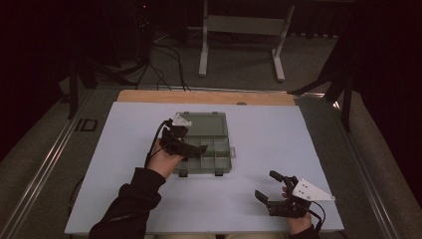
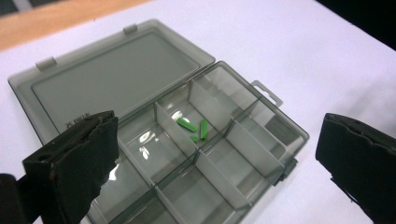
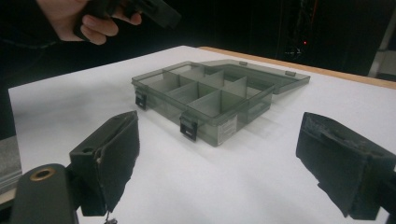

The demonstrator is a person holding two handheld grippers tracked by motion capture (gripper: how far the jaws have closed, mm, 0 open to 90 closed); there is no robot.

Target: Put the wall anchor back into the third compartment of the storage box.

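Note:
A smoky clear organiser box (image 1: pixel 220 160) lies open on the white board (image 1: pixel 268 129), its lid (image 1: pixel 201 124) folded flat behind it. In the left gripper view the box (image 2: pixel 261 163) shows several compartments, and small green pieces (image 2: pixel 194 128) lie in a middle one. My left gripper (image 1: pixel 196 148) hovers open over the box's left part, jaws wide with nothing between them. My right gripper (image 1: pixel 266 186) rests low at the board's front right, open and empty, pointing toward the box (image 3: pixel 205 100). The left hand with its gripper (image 3: pixel 154 11) is at the top of the right gripper view.
The white board covers most of a wooden table whose edge (image 1: pixel 209 97) shows at the back. Two black latches (image 3: pixel 188 128) hang on the box's front wall. Beyond the table stand a grey metal frame (image 1: pixel 244 35) and cables on the floor.

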